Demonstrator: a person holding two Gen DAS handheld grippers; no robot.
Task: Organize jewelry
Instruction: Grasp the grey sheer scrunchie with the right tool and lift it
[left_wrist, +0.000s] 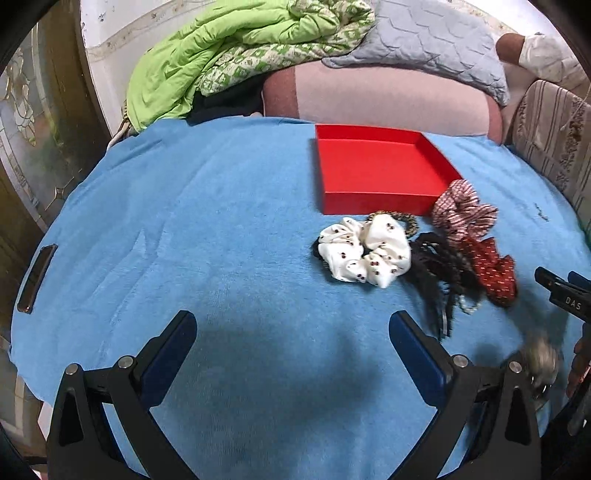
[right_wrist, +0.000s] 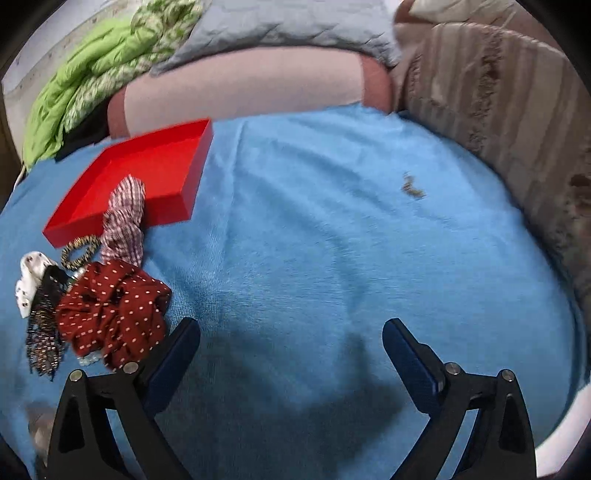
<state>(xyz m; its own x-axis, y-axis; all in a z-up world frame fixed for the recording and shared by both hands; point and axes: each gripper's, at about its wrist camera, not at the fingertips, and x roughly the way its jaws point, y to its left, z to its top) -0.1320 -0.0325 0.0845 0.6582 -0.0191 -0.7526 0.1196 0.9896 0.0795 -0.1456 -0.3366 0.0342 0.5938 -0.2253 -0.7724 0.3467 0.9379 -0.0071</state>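
A: Nearest in the left wrist view, the left gripper (left_wrist: 293, 328) hung over the blue cloth (left_wrist: 184, 240) with its fingers spread wide and nothing between them. What did the other camera give?

B: Much the same. The right gripper (right_wrist: 291, 336) was also spread wide and empty, with the dark red dotted scrunchie (right_wrist: 114, 317) just beside its left finger.

A: In mine that red one (left_wrist: 491, 269) sat at the right end of the pile, next to a black fringed piece (left_wrist: 439, 273) and the white scrunchie with small dark spots (left_wrist: 365, 254).

B: I saw only a sliver of the white one (right_wrist: 29, 280), at my left edge. The checked red-and-white scrunchie (right_wrist: 123, 221) clearly lay up against the red tray (right_wrist: 173, 214) at its near wall.

A: A gold-and-black hair tie (left_wrist: 400, 221) lay just in front of the tray (left_wrist: 369, 205), whose inside was bare. Only my view showed a phone (left_wrist: 37, 277) lying far left on the cloth, and part of the other tool at right marked "DAS".

B: Only mine showed a small dark speck (right_wrist: 413, 188) on the cloth to the right. Farthest off were a pink bolster (right_wrist: 240, 88) and a green quilt (right_wrist: 85, 66).
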